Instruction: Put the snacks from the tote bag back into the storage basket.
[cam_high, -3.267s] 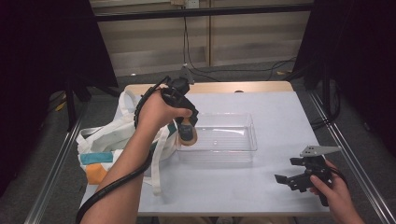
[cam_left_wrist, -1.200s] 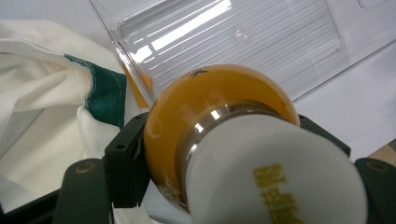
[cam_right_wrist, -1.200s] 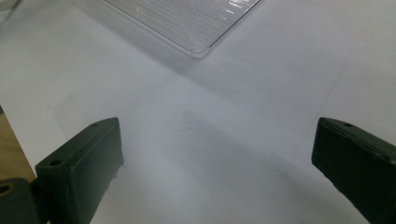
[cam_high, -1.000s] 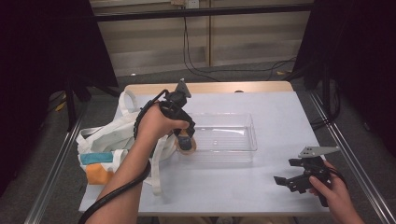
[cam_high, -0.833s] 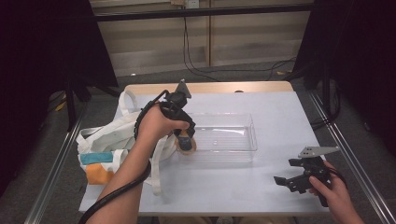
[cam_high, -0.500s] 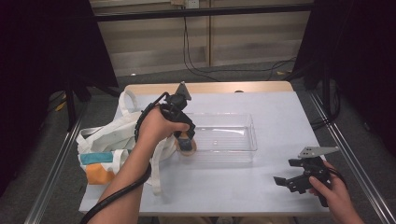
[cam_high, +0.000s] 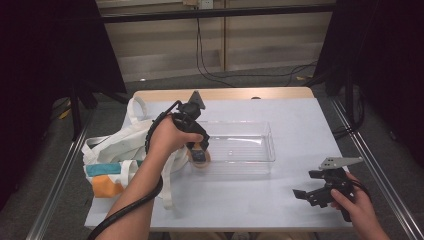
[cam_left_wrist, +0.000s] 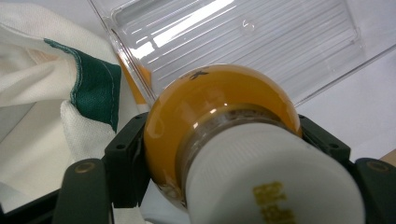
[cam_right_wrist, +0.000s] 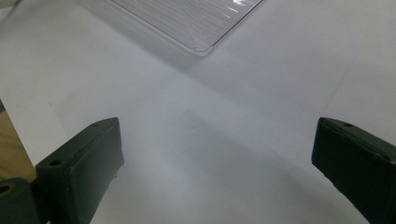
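High view overhead; both gripper views close; clear tray (cam_high: 240, 147) shared.

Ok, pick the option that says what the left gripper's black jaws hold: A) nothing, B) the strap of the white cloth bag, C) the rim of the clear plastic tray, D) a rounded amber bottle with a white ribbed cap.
D: in the left gripper view the left gripper has its jaws pressed on both sides of the rounded amber bottle with a white ribbed cap.

A white table (cam_high: 300, 125) carries a clear plastic tray (cam_high: 250, 150) and a cloth bag (cam_high: 115, 150).
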